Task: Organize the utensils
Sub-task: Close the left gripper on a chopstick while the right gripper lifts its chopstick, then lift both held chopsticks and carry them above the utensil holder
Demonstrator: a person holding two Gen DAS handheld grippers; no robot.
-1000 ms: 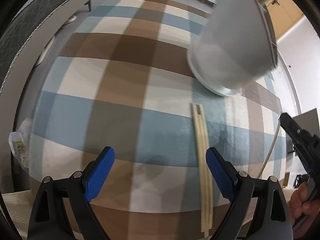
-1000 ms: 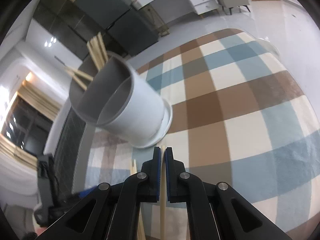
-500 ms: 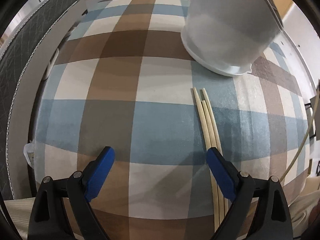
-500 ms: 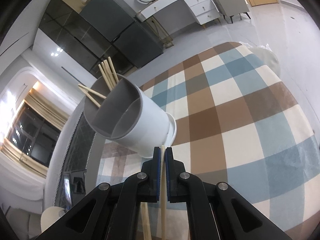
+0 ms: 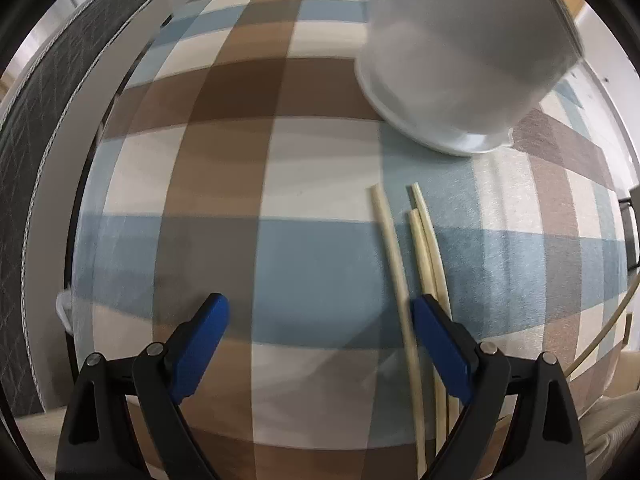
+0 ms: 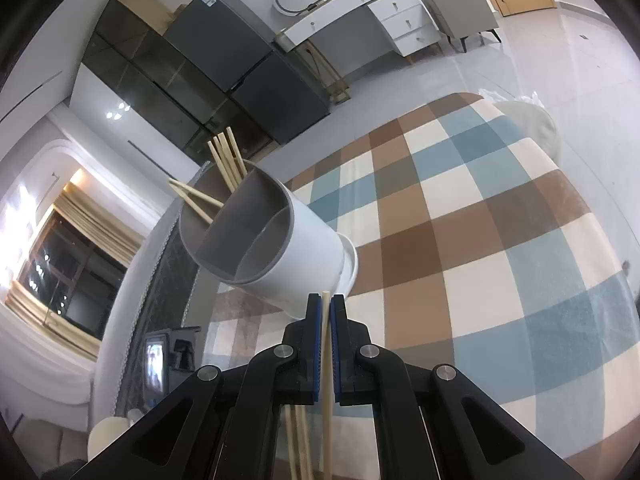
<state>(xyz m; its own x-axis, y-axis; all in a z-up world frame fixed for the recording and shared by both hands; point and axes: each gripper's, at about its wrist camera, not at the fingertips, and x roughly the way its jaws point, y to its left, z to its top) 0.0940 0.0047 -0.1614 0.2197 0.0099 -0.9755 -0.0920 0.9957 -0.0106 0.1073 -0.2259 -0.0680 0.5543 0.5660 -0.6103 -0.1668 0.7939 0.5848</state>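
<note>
A white cylindrical utensil holder [image 6: 296, 264] with a grey divided insert stands on the checked tablecloth [image 6: 480, 240]. Several wooden chopsticks [image 6: 226, 160] stick out of its far compartment. My right gripper [image 6: 326, 308] is shut on one chopstick [image 6: 328, 344], whose tip reaches just past the pads in front of the holder's base. My left gripper [image 5: 320, 308] hangs open over the cloth, pointing steeply down. Three pale chopsticks [image 5: 424, 248] lie side by side on the cloth by its right finger [image 5: 436, 336]. The holder [image 5: 460, 64] fills the upper right of that view.
More loose chopsticks [image 6: 298, 440] lie on the cloth under my right gripper. A dark padded edge [image 5: 36, 128] runs along the table's left side. Dark cabinets [image 6: 224, 68] and a white drawer unit [image 6: 360, 16] stand across the room.
My left gripper has slid toward the loose chopsticks, which now reach up beside its right finger. My right gripper has lifted a little with its chopstick and left the left wrist view.
</note>
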